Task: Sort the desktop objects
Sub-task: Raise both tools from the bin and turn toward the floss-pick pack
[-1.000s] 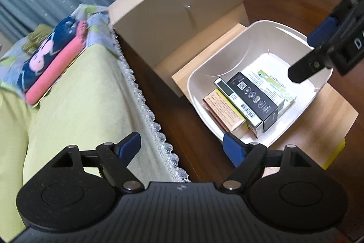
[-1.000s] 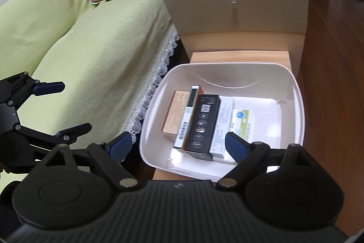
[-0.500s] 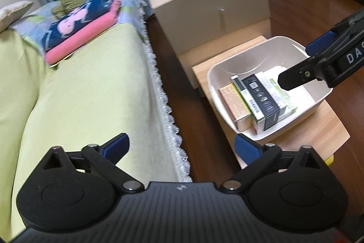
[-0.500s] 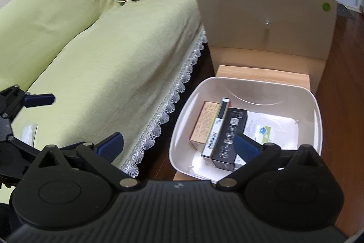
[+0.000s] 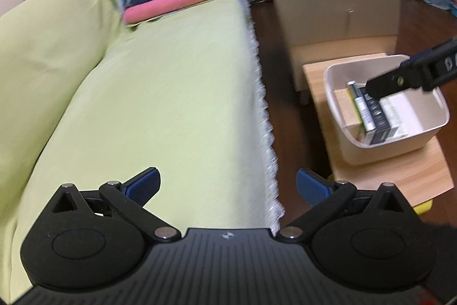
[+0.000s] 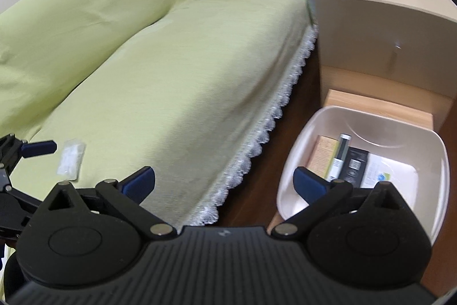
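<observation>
A: Both views have swung off the white bin point(image 6: 371, 122) toward the green sofa point(image 5: 160, 93). A second ago the left camera was nearly filled by the bin; now the bin sits off at its right edge.

B: What's in the bin?

A: Several boxes point(image 6: 340, 159) side by side: a tan one, a slim one on edge, a black one, and a white-and-green one lying flat. The bin stands on the small wooden tabletop point(image 5: 400, 179) beside the cabinet point(image 6: 380, 27).

B: And the claws?

A: The left claw point(image 5: 227, 186) is spread wide with nothing between its fingers, out over the sofa seat. The right claw point(image 6: 224, 180) is likewise wide apart and empty, straddling the lace hem and the bin's near rim.

B: So that drop is finished?

A: I'd judge so; both have pulled back and turned away. There's a small clear packet point(image 6: 71, 160) lying on the sofa cover, right next to the left claw's fingertip as the right camera sees it. That looks like the next thing to collect, though it's blurred and I can't tell what it holds
</observation>
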### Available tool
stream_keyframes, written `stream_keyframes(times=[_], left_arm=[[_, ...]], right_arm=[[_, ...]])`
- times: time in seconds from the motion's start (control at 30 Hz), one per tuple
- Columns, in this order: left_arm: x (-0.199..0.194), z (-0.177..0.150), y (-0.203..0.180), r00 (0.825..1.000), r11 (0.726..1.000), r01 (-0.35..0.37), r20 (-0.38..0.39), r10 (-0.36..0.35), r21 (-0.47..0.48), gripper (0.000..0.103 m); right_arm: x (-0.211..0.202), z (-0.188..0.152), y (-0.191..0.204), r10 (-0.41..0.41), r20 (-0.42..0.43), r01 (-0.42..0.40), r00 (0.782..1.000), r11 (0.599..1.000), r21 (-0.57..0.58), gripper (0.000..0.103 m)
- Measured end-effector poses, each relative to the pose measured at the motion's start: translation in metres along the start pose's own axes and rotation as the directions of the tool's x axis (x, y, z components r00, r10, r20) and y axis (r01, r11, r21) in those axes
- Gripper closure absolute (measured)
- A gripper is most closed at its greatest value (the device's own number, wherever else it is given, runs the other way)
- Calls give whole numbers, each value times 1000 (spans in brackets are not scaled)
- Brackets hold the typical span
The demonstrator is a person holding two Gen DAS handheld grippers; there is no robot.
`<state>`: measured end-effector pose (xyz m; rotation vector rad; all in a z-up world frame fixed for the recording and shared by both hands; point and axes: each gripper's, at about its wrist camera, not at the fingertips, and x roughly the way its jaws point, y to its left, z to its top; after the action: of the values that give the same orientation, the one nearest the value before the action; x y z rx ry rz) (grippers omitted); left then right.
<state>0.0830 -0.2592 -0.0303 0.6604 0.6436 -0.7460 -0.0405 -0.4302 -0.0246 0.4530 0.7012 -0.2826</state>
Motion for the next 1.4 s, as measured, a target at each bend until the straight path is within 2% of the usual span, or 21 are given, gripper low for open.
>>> stream_keyframes(times=[0.27, 0.6, 1.03, 1.27, 1.4], left_arm=[[-16, -34, 38, 998, 991, -64, -36, 61, -117, 1], [-30, -66, 72, 992, 972, -118, -76, 104, -205, 1], [-34, -83, 88, 989, 952, -137, -88, 117, -275, 1], [-33, -97, 109, 989, 920, -144, -81, 123, -365, 1], [-30, -105, 116, 991, 923, -133, -69, 115, -361, 1]], right_arm=[[0, 9, 33, 49, 3, -49, 999, 998, -47, 1], [5, 19, 67, 103, -2, -103, 995, 991, -88, 1], [17, 23, 117, 175, -30, -177, 984, 973, -148, 1], [33, 20, 148, 209, -62, -217, 976, 958, -189, 1], [47, 19, 164, 222, -86, -236, 971, 950, -206, 1]])
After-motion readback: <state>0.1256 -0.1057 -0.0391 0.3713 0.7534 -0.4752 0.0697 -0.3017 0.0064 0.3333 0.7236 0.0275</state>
